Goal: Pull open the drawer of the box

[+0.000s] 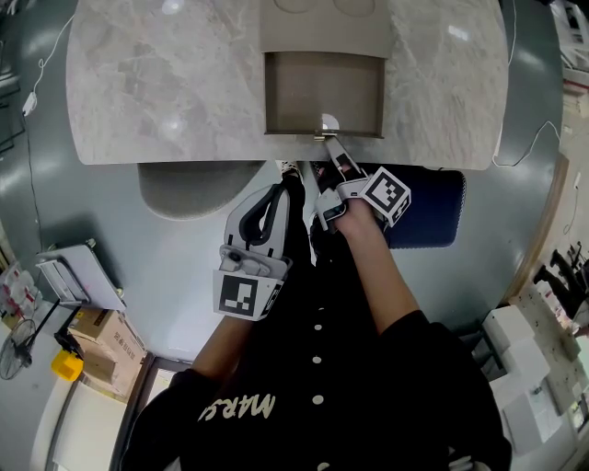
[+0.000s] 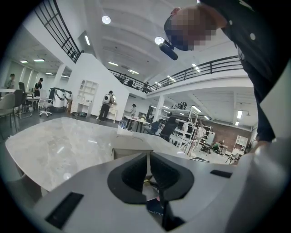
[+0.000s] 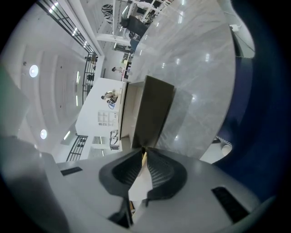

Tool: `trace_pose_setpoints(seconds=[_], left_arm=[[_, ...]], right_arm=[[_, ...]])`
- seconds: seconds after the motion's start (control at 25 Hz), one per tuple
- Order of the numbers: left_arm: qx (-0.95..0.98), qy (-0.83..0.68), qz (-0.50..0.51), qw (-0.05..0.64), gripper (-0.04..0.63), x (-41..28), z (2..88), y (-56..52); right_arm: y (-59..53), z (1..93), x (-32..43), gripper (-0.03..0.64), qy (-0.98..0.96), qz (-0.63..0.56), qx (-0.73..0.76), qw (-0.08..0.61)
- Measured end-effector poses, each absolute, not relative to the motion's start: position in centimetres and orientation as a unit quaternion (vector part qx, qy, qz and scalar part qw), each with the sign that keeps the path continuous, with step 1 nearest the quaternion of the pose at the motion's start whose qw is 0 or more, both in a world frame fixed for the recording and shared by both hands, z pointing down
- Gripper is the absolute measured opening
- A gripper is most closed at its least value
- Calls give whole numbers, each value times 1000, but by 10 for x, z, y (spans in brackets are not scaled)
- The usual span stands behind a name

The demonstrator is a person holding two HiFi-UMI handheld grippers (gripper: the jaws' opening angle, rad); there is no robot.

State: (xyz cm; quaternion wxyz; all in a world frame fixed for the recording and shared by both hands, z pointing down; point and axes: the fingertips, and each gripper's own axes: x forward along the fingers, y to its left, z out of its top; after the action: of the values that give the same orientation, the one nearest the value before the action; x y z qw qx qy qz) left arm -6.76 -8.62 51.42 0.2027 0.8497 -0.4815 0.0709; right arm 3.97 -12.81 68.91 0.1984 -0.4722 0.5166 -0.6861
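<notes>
1. Centrally placed toward the far side of the pale marble counter (image 1: 166, 83): beige box (image 1: 324, 26), two round recesses in its top.
2. Drawer (image 1: 324, 92): standing well out of the box front, toward the person; brown interior open to the head view; front panel near the counter's near edge.
3. Drawer pull (image 1: 328, 123): small, at the middle of the front panel; showing in the right gripper view as a thin pale tab.
4. Right claw (image 1: 329, 138): pinched tight on the drawer pull, both jaws pressed against the tab; extended forward at the drawer front.
5. Left claw (image 1: 276, 191): narrowed to a slit, nothing between the jaws; held low, below the counter's near edge, well apart from the drawer, beside the right arm.
6. Blue chair (image 1: 428, 207): below the counter's near edge, to the right.
7. Grey rounded seat (image 1: 189, 189): below the same edge, to the left.
</notes>
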Motion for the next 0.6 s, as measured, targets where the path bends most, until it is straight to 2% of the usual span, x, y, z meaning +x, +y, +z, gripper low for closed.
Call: trace_pose_setpoints(seconds=[0.6], left_arm=[[851,-483,66,195,31,-66,508,-87]], right_arm=[[-119,693,37,26,516,-692,-470,183]])
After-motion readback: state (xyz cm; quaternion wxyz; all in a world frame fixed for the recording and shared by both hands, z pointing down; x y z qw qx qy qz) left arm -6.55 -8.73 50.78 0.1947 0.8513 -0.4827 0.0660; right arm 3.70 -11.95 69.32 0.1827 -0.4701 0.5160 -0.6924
